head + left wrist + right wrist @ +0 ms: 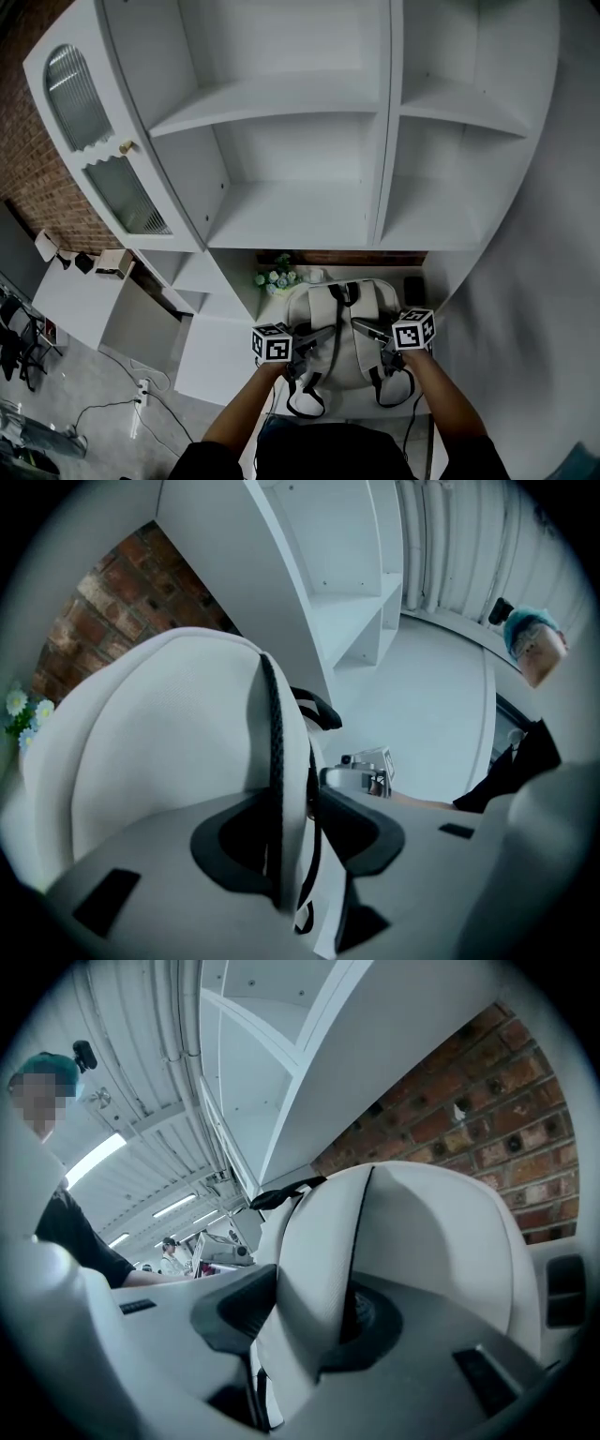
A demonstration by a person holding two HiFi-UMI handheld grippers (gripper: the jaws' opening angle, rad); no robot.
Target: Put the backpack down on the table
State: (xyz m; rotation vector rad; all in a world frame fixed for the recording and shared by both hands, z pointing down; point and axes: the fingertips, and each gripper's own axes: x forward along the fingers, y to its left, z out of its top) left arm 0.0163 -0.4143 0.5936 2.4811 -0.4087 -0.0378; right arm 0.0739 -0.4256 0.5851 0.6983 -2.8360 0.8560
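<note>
Left gripper (322, 335) and right gripper (367, 330) each stand open astride a shoulder strap (281, 761), partly masking the white backpack (314, 305). It lies on the table (269, 307) beneath shelving (300, 216); flowers (277, 277) far left.

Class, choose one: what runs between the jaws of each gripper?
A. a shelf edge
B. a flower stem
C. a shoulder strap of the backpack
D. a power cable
C: one shoulder strap of the backpack passes through the left gripper, and the other strap passes through the right gripper.
</note>
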